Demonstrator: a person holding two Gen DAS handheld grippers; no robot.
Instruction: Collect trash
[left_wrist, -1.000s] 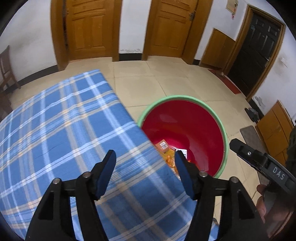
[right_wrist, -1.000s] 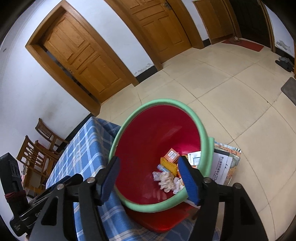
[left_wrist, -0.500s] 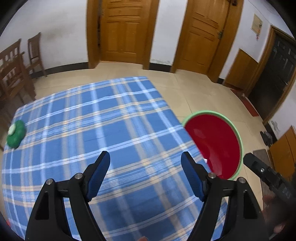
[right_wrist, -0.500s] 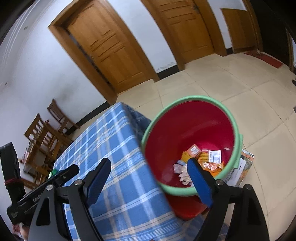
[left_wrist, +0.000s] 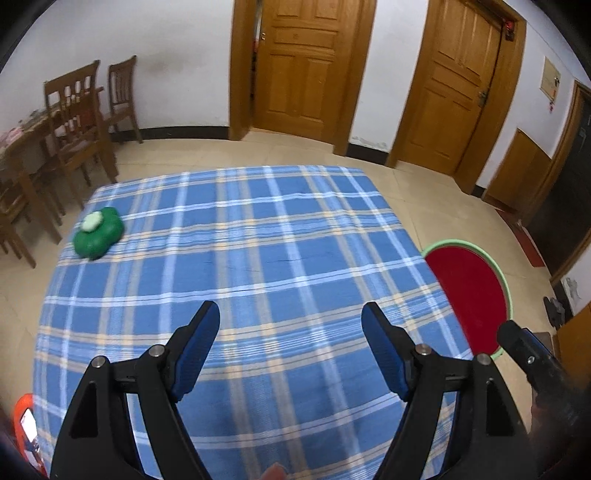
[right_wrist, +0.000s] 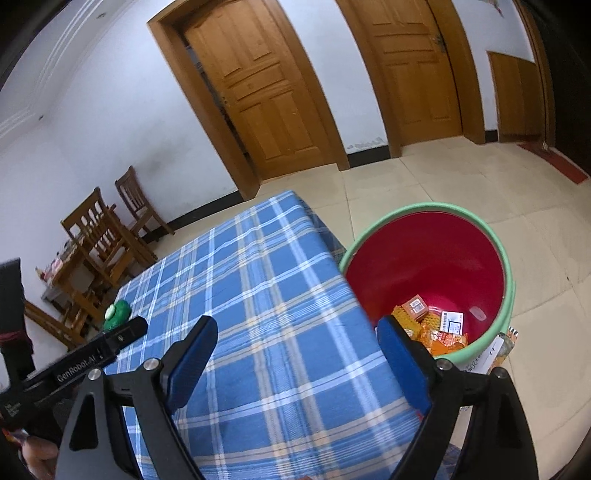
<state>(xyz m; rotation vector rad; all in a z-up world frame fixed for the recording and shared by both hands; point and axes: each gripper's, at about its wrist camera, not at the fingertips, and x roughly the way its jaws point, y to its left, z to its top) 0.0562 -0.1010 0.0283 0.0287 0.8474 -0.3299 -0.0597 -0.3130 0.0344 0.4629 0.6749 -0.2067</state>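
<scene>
While both tools gape empty, left tool (left_wrist: 291, 321), right tool (right_wrist: 297, 336), green trash (left_wrist: 98, 238) far-left on tablecloth (left_wrist: 258, 258), bin (right_wrist: 508, 295) right.

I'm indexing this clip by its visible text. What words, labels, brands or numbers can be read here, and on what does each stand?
"GenRobot.AI": white lettering on the black body of the left gripper, seen from the right wrist.
White label on a packet in the red bucket with green rim: print too small to read.
White paper beside the bucket: dark print, partly hidden, unreadable.
Wall plaque: blurred.
</scene>
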